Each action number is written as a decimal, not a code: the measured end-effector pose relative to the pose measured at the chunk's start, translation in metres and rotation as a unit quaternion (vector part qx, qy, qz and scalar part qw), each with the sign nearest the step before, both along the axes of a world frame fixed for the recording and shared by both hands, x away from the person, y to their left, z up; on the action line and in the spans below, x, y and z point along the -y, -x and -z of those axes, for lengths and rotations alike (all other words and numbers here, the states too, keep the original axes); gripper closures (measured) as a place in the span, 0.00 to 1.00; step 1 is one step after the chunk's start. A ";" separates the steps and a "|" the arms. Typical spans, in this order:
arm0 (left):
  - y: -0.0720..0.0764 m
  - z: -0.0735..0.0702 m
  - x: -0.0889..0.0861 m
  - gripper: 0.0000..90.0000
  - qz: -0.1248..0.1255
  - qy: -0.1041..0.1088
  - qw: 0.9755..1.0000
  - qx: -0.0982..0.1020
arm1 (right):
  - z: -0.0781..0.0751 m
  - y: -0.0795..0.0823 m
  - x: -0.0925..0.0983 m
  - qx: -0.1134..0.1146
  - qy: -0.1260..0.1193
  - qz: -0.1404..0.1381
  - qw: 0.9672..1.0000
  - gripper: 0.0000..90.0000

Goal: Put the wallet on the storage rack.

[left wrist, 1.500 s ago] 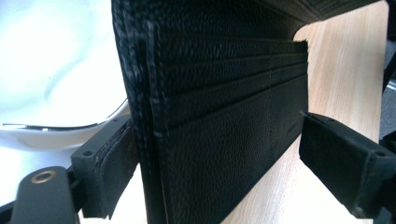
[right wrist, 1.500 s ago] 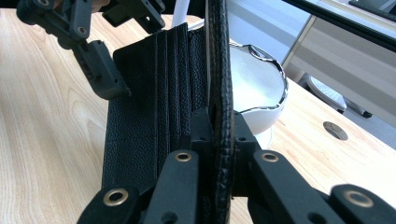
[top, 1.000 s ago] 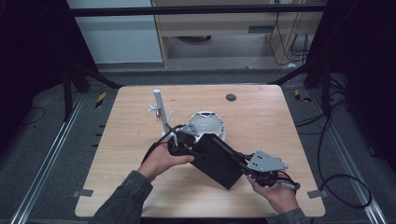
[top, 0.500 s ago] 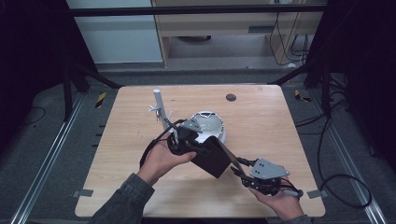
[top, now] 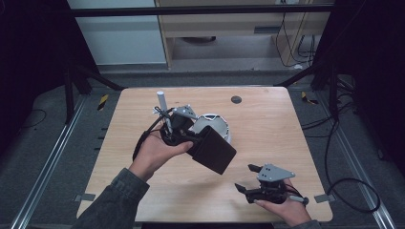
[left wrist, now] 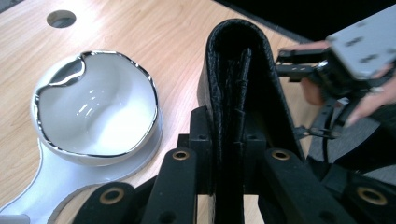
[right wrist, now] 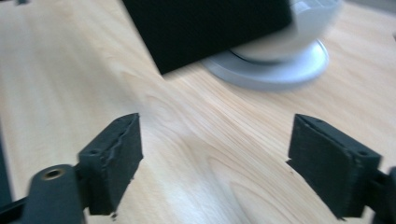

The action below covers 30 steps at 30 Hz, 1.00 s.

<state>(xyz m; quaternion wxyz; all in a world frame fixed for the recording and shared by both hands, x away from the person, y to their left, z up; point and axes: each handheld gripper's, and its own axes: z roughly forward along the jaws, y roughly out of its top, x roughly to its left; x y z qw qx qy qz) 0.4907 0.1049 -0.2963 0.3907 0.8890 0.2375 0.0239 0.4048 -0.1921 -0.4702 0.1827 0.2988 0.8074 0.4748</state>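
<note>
A black folded leather case (top: pixel 212 150) hangs tilted above the table's middle. My left gripper (top: pixel 184 133) is shut on its near edge, having tightened on it a moment ago. In the left gripper view the case (left wrist: pixel 243 79) stands edge-on between the jaws of the left gripper (left wrist: pixel 227 140). My right gripper (top: pixel 245 177) sits low at the front right, apart from the case. Its jaws have just been opening and stand open. The right gripper view has bare wood between the jaws of the right gripper (right wrist: pixel 217 158) and the case (right wrist: pixel 205 28) ahead.
A white glossy bowl on a flat white base (top: pixel 215 123) stands behind the case, also in the left gripper view (left wrist: pixel 93 107). A white upright post (top: pixel 161 100) rises at its left. A round hole (top: pixel 236 99) sits near the table's far edge.
The right gripper let go of the case, opened and dropped back toward the front right. The left hand lifted the case higher and tilted it.
</note>
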 end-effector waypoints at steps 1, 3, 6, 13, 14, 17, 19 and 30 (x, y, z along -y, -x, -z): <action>0.000 -0.004 0.000 0.89 -0.003 0.000 1.000 0.003 | 0.001 -0.002 0.003 -0.006 -0.002 0.010 1.000 0.18; -0.001 -0.012 -0.001 0.89 -0.009 -0.005 1.000 0.011 | 0.005 -0.008 0.010 -0.018 -0.007 0.038 0.999 0.16; -0.003 -0.021 -0.001 0.89 -0.019 -0.008 1.000 0.021 | 0.009 -0.017 0.020 -0.032 -0.007 0.082 0.996 0.15; -0.011 -0.033 0.000 0.89 -0.038 -0.013 0.999 0.034 | 0.015 -0.027 0.038 -0.039 0.004 0.160 0.986 0.13; -0.012 -0.033 0.000 0.89 -0.041 -0.012 0.998 0.034 | 0.016 -0.029 0.039 -0.043 0.004 0.167 0.985 0.13; -0.014 -0.037 0.003 0.89 -0.056 -0.014 0.998 0.038 | 0.019 -0.032 0.044 -0.050 0.010 0.191 0.980 0.12; -0.015 -0.039 0.004 0.89 -0.062 -0.016 0.997 0.044 | 0.019 -0.033 0.046 -0.050 0.009 0.201 0.978 0.12; -0.030 -0.038 -0.001 0.89 -0.100 -0.018 0.993 0.056 | 0.021 -0.033 0.044 -0.054 0.031 0.211 0.976 0.12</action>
